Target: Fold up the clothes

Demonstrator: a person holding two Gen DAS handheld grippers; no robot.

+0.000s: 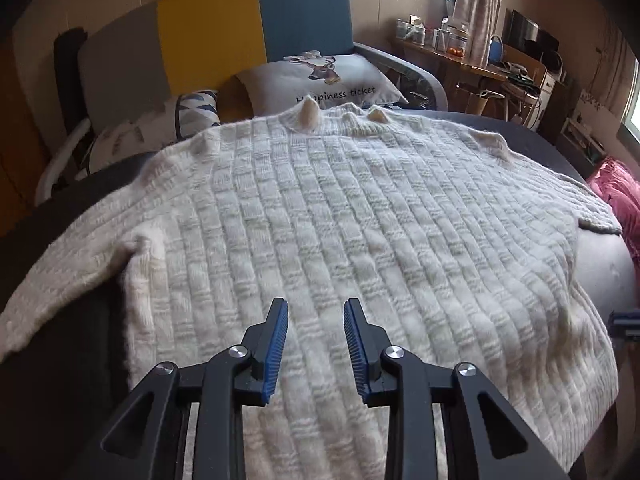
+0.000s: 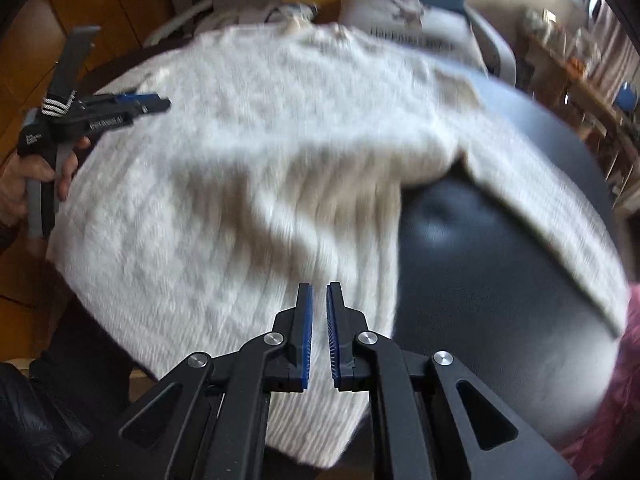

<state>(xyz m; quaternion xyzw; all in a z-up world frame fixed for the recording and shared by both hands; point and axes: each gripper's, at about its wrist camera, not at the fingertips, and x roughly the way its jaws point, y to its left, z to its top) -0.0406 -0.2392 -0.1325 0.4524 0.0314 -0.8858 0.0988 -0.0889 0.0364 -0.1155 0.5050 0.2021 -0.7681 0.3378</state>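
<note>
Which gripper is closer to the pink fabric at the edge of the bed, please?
Right. The right gripper is over the sweater's hem beside the side where the pink fabric lies; the left gripper hovers over the opposite side of the hem.

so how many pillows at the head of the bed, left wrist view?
2. A grey printed pillow lettered "ticket" lies behind the cream knitted sweater collar; a blue-and-white patterned pillow sits to its left. The sweater may hide others.

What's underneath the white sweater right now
The white sweater lies on a dark bed surface, bare beside its sleeve. Anything else beneath the knit is covered.
</note>
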